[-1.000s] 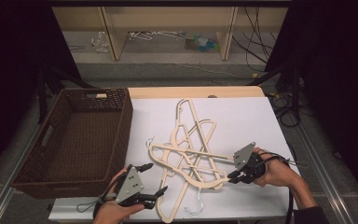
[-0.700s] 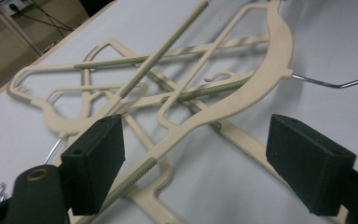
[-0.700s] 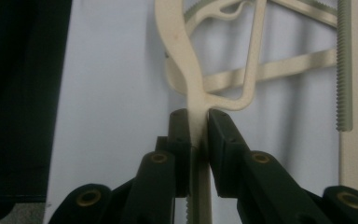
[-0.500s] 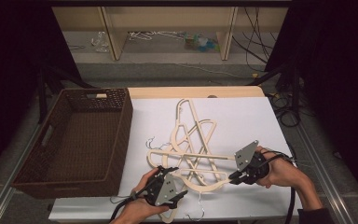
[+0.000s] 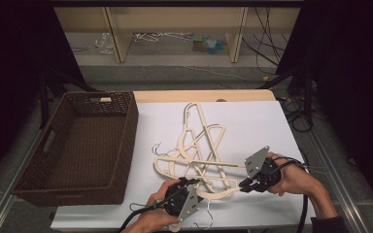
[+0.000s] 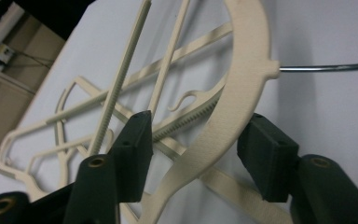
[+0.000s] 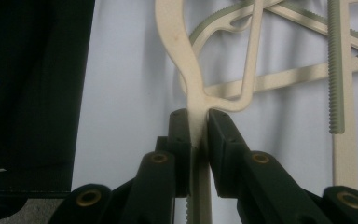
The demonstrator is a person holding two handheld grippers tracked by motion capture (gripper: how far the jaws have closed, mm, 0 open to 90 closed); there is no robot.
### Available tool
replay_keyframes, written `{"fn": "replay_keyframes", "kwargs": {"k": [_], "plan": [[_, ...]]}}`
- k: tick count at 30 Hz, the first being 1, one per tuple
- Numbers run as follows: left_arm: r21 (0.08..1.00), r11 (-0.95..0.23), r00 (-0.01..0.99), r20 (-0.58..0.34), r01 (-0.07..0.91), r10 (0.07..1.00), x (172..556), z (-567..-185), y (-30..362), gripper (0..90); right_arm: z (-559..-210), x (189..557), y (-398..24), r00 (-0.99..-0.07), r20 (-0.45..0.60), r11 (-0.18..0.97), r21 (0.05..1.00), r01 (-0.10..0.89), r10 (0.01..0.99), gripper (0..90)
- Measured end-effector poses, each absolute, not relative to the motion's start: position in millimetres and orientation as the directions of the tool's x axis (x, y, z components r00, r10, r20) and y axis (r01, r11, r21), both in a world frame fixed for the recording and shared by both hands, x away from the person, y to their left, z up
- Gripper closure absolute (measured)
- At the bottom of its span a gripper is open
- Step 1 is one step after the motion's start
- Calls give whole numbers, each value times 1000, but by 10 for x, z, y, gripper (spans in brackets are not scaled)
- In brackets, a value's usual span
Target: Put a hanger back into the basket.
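Hanger pile [image 5: 199, 155] tangled right ahead of my left gripper [image 5: 187, 187], blocking forward passes. Basket [image 5: 77, 141] wall closes off its left side. Bare table [image 5: 257, 126] ahead of my right gripper [image 5: 245, 183]: free lane there. Table edge just behind both.

grippers: left gripper [image 5: 183, 187] and right gripper [image 5: 245, 183], both chunky black with a grey three-cornered plate on top
jaws: black blocky pads, brass-looking pivot pins
cables: black, trailing back
sleeve: dark cuff at right, I think
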State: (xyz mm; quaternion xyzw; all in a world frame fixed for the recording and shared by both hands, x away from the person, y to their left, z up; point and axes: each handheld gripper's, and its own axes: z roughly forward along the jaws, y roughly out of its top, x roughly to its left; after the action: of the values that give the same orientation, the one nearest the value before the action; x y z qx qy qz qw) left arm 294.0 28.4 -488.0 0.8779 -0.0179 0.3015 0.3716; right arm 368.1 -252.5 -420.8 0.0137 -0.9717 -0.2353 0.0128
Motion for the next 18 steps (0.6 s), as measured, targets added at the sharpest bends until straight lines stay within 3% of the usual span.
{"fn": "replay_keyframes", "kwargs": {"k": [7, 13, 18], "plan": [[574, -722, 802, 596, -386, 46, 2889, -4731, 219, 716, -4234, 3695, -2582, -999, 46, 882, 471, -3, -28, 805], [540, -711, 769, 639, -452, -3, 2877, -4600, 208, 796, -4259, 3707, -2627, -997, 72, 875, 483, 27, -9, 798], [497, -685, 727, 683, -533, -70, 2909, -4409, 192, 847, -4195, 3703, -2677, -997, 66, 869, 492, 55, 26, 720]]}}
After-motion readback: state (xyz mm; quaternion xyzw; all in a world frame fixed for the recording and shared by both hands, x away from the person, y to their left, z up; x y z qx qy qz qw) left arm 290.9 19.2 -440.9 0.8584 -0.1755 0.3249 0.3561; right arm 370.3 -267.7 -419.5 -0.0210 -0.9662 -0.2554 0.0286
